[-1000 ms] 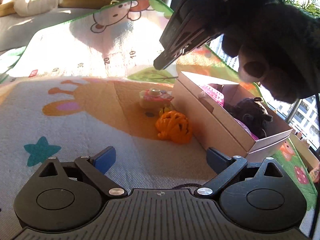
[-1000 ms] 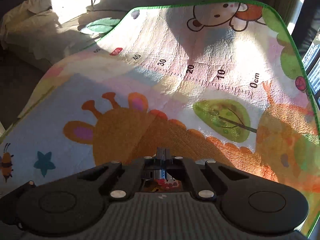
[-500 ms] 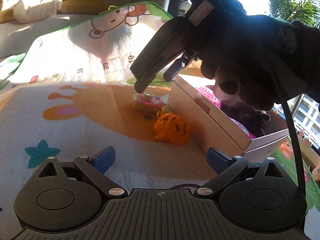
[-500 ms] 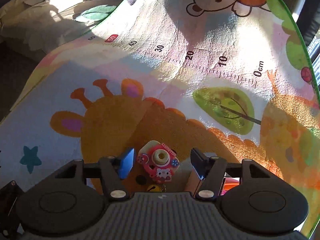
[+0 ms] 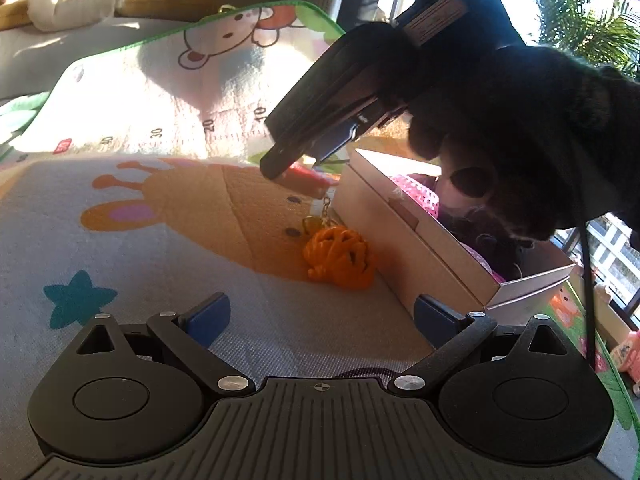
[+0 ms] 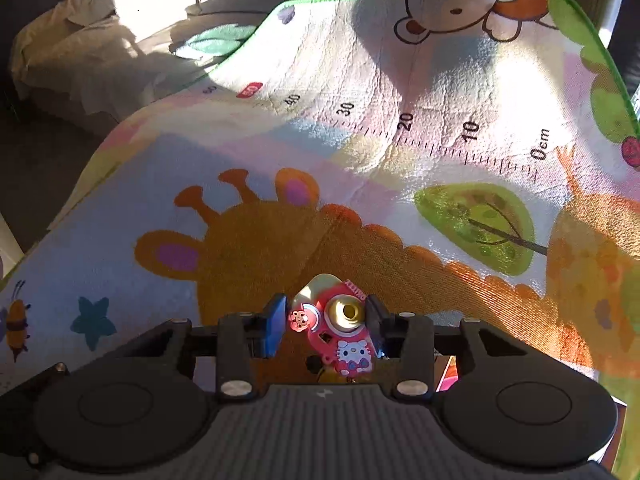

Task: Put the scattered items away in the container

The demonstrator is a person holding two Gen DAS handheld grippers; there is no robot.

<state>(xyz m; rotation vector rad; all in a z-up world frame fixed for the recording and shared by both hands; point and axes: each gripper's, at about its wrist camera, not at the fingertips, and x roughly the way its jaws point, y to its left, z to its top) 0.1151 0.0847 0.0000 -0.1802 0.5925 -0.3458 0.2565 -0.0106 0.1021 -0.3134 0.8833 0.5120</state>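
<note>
Play mat (image 6: 360,128) lying sunlit | right gripper (image 6: 326,322) closing around pink toy camera (image 6: 334,326) (lower centre), not visibly pressing | left gripper (image 5: 322,316) hovering open, empty | cardboard box (image 5: 420,240) sitting at right

Sunlight floods across a cartoon play mat (image 6: 360,128), bright patches up top, shadow below. Upper right of the left wrist view, a window (image 5: 592,12) shows palm fronds outside. Upper left, a rumpled white cloth (image 5: 76,0) lies on pale bedding.
</note>
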